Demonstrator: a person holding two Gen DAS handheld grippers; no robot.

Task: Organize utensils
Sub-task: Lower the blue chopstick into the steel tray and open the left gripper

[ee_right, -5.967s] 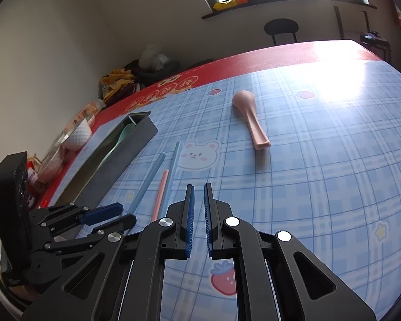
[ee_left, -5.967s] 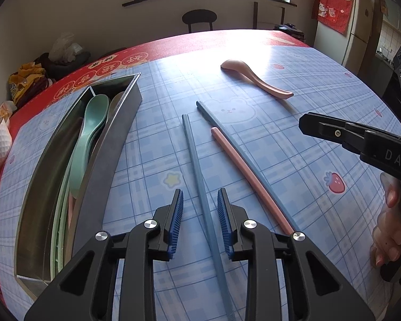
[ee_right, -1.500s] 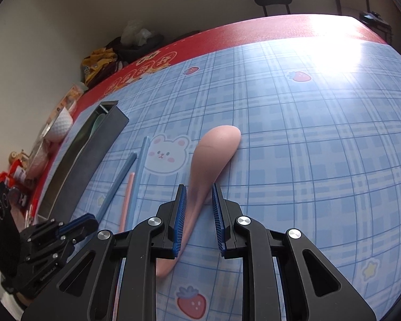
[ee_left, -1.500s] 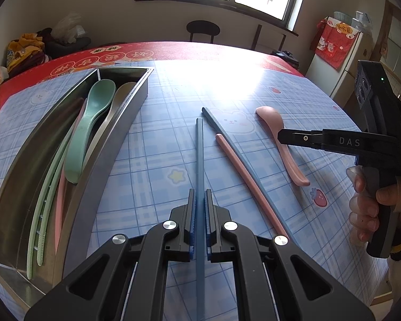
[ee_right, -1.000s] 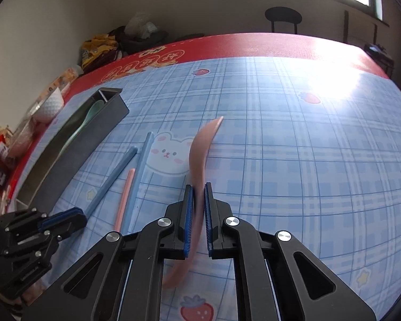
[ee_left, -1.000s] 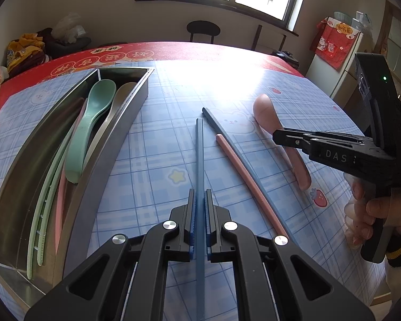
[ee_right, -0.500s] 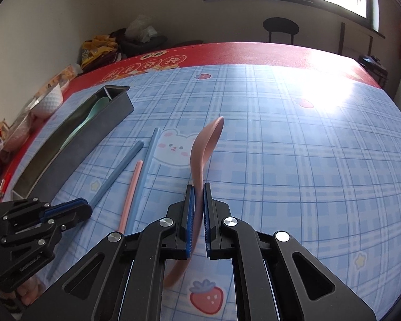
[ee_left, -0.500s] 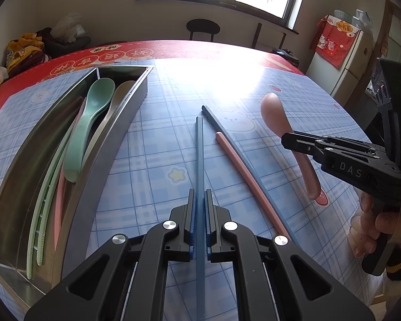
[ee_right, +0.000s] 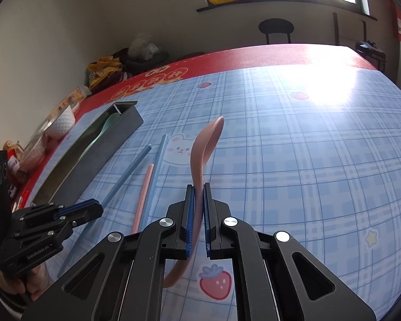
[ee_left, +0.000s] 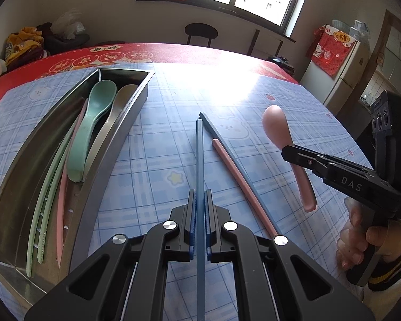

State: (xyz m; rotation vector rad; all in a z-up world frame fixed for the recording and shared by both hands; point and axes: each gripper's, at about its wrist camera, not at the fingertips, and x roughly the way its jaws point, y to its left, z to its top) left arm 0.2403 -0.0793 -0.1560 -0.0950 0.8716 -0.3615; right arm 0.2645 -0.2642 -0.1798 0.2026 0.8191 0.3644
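Sunlit kitchen: blue plaid tablecloth (ee_left: 157, 144) with a red border, window at twelve o'clock. Left gripper (ee_left: 199, 222) is clamped on a blue chopstick (ee_left: 199, 155); right gripper (ee_right: 197, 214) is clamped on a pink spoon (ee_right: 204, 144) lifted off the cloth. Steel tray (ee_left: 21, 176) of utensils sits at nine o'clock.

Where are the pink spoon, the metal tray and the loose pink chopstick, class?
pink spoon (ee_left: 276, 123), left wrist view, on its bowl.
metal tray (ee_left: 125, 115), left wrist view, on its right wall.
pink chopstick (ee_left: 235, 171), left wrist view, on its mid shaft.
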